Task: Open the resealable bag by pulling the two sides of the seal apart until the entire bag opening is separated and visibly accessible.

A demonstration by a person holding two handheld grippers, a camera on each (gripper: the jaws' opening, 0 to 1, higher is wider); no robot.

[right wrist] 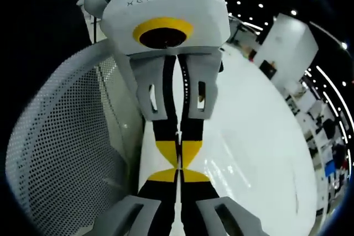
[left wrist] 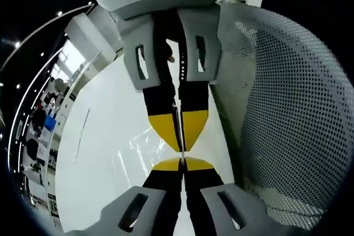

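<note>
From the left gripper view, reading left to right: far off on the left runs a row of shelves or desks (left wrist: 41,131) under ceiling lights, small and blurred. Next comes the white table (left wrist: 105,153), bare and glossy. On it, just left of the grippers, lies the clear resealable bag (left wrist: 141,142), hard to make out except for its glints. In the middle the left gripper (left wrist: 181,161) rises from the bottom with its yellow-tipped jaws pressed together, and the right gripper (left wrist: 180,136) comes down from the top, tip to tip with it, jaws also pressed together. A thin edge of the bag seems to run between both pairs of tips, though the film is too clear to be sure. Right of them stands a white perforated mesh basket (left wrist: 293,109), close against the grippers and crowding that side.

In the right gripper view the order is mirrored. The mesh basket (right wrist: 61,136) fills the left, near the jaws. In the middle the right gripper (right wrist: 178,174) meets the left gripper (right wrist: 178,156) tip to tip, both closed. Right of them the table (right wrist: 260,136) spreads out, with a faint sheen of the bag (right wrist: 213,164) beside the tips. Beyond, a white pillar (right wrist: 285,40) and blurred furniture stand at the far right.
</note>
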